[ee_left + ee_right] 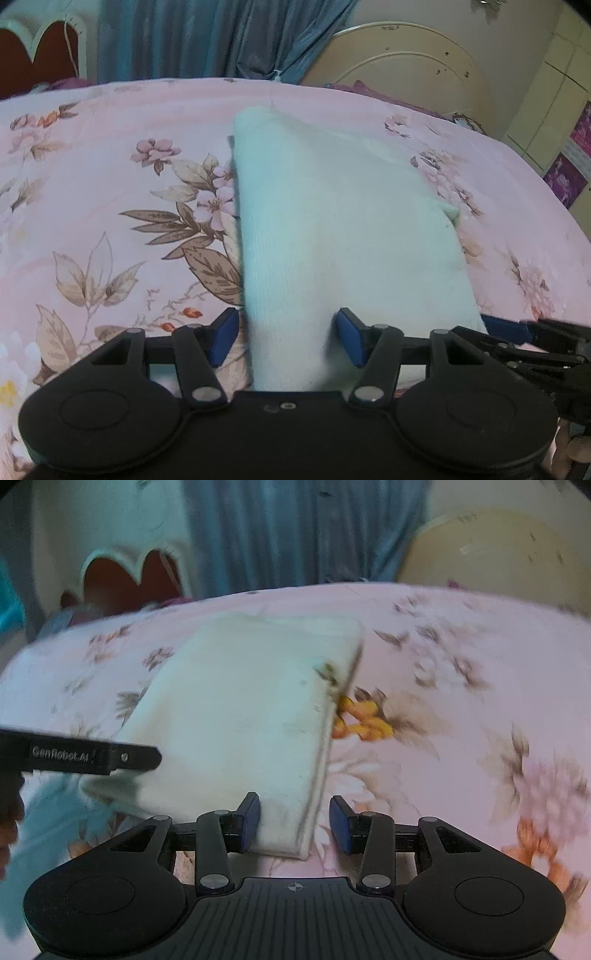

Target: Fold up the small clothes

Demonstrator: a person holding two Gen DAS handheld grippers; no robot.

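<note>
- Bedroom: pink floral sheet [110, 177] as work surface; blue curtain [207, 37] and cream headboard [406, 62] at far side.
- Cloth [332, 221]: pale mint, small, folded flat on the sheet; long axis runs near to far, near end reaching under both tools.
- Left gripper [286, 338]: jaws apart, straddling the cloth's near left portion; pads not seen pressing it.
- Right gripper [295, 821]: jaws apart, over the near right corner of the cloth [240, 716]; left pad touches or overlaps the fabric, right pad clear of the edge, no pinch evident.
- Judgement: both hands equally near; cloth lies straight ahead of each jaw pair.
- Obstructions: none on the cloth; the two tools sit close beside each other.
</note>
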